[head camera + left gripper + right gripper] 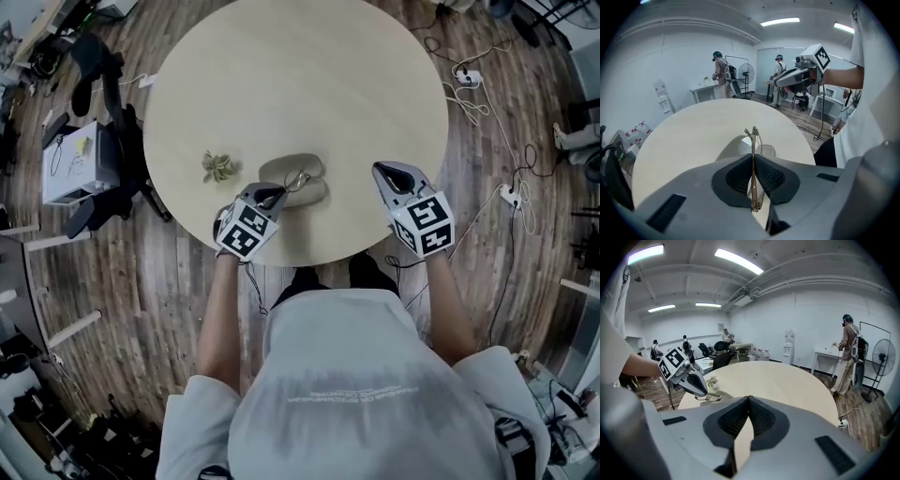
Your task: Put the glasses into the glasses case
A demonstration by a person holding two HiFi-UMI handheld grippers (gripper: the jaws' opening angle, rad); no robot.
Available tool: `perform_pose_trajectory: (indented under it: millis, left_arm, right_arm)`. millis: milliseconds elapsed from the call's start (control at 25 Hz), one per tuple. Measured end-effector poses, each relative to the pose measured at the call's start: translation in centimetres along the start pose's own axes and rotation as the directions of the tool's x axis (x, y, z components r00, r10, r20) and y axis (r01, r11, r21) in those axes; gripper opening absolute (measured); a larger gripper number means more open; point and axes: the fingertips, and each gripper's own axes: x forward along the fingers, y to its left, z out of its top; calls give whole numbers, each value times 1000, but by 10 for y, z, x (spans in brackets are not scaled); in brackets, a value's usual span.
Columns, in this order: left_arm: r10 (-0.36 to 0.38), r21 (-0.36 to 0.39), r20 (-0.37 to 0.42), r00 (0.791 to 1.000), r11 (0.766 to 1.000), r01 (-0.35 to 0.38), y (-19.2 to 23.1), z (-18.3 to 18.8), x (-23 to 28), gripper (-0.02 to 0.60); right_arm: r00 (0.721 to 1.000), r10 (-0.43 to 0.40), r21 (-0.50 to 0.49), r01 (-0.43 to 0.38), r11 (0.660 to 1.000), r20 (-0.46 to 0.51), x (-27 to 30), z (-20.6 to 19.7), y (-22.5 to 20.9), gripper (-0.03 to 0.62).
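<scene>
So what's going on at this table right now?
A person stands at a round table with a gripper in each hand. The left gripper is shut on the glasses, pinching the thin frame, and holds them at the open grey glasses case near the table's front edge. Whether they touch it is unclear. The right gripper is shut and empty, off to the right. A small greenish object lies left of the case.

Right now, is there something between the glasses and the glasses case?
Nothing visible. The left tongs hold the glasses right at the open glasses case; the right tongs are off to the side.
</scene>
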Motion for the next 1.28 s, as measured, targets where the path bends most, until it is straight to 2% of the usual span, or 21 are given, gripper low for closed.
perform_pose_trajectory:
  millis: [120, 240, 560, 840, 1000, 1120, 1280]
  left_arm:
    - [-87, 40, -39, 995, 995, 89, -10, -10, 17, 23]
    - [-127, 72, -79, 989, 988, 133, -15, -20, 31, 23]
    - [-180, 104, -143, 973, 975, 195, -20, -32, 56, 23]
    - [-199, 212, -248, 948, 944, 253, -40, -42, 74, 23]
    - [-233, 192, -288, 929, 936, 295, -47, -53, 79, 23]
    - [-226, 152, -277, 934, 950, 274, -42, -52, 79, 29]
    - [-193, 129, -277, 941, 963, 235, -34, -53, 74, 87]
  right_arm:
    - [999, -27, 15, 28, 999, -32, -6, -13, 3, 0]
    - [998, -47, 31, 48, 998, -51, -12, -20, 3, 0]
    - [994, -59, 49, 64, 997, -89, -16, -35, 5, 0]
    - [993, -46, 30, 50, 998, -108, -23, -44, 5, 0]
    - [991, -84, 23, 87, 996, -104, -25, -46, 0, 0]
    - [989, -103, 10, 105, 994, -105, -26, -48, -3, 0]
    - [989, -107, 25, 109, 994, -99, -27, -52, -4, 0]
